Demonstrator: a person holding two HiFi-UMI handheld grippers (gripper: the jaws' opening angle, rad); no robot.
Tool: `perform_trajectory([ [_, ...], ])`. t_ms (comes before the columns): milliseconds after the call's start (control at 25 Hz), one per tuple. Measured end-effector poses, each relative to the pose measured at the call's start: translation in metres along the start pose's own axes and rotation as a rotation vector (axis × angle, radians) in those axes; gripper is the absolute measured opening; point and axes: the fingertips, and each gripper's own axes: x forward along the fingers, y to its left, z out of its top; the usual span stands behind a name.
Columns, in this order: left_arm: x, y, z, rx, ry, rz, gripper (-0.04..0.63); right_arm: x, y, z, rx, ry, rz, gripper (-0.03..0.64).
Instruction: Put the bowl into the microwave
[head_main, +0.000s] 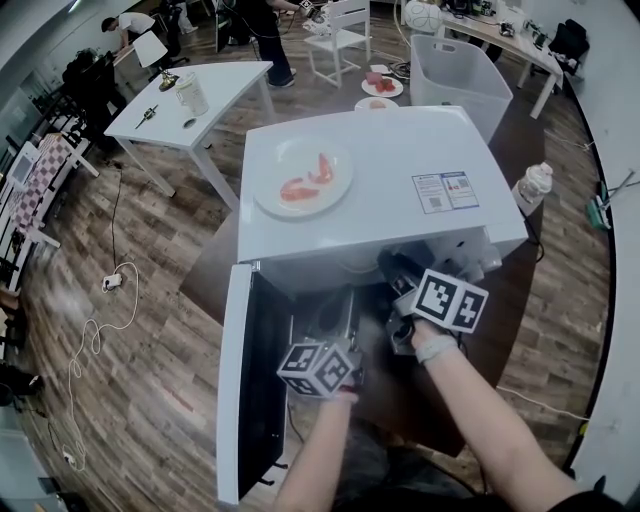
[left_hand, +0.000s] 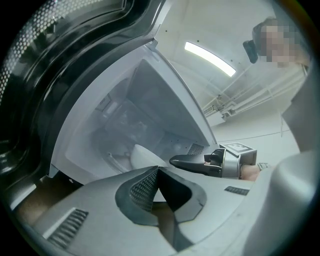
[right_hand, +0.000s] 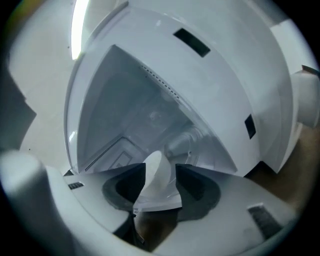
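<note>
A white microwave stands on a dark table, seen from above. Its door hangs wide open to the left. On its top lies a white plate with pink pieces of food, and a printed label is stuck near the right edge.

Both of your grippers are at the open front of the microwave. Your right gripper is clamped on the rim of the white bowl, one jaw on each side of the bowl's wall. The bowl is tilted in the grip and sits inside the mouth of the white cavity, in front of the glass turntable. You cannot tell whether the bowl touches the turntable.

Your left gripper is just left of the right one and nearer to you. Its jaws are pressed together with nothing between them. Its camera shows the bowl inside the cavity and the right gripper reaching in from the right.
</note>
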Motion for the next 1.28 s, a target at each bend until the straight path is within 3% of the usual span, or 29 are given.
perform_trajectory([
  [360, -0.009, -0.008, -0.008, 0.004, 0.01, -0.006, 0.002, -0.013, 0.0, -0.009, -0.016, 0.004, 0.025, 0.164],
  [480, -0.011, -0.011, -0.012, 0.004, 0.017, -0.008, 0.002, -0.019, 0.002, -0.013, -0.034, 0.007, 0.036, 0.123],
  [640, -0.013, -0.013, -0.015, 0.005, 0.019, -0.016, 0.002, -0.023, 0.001, -0.019, -0.053, 0.012, 0.048, 0.005],
  [1080, -0.026, -0.021, -0.029, 0.011, 0.044, -0.025, 0.002, -0.045, 0.016, -0.047, -0.034, 0.082, 0.203, 0.002],
  [1280, -0.037, -0.03, -0.03, 0.022, 0.05, -0.035, 0.002, -0.061, 0.027, -0.064, -0.134, 0.137, 0.242, 0.002],
])
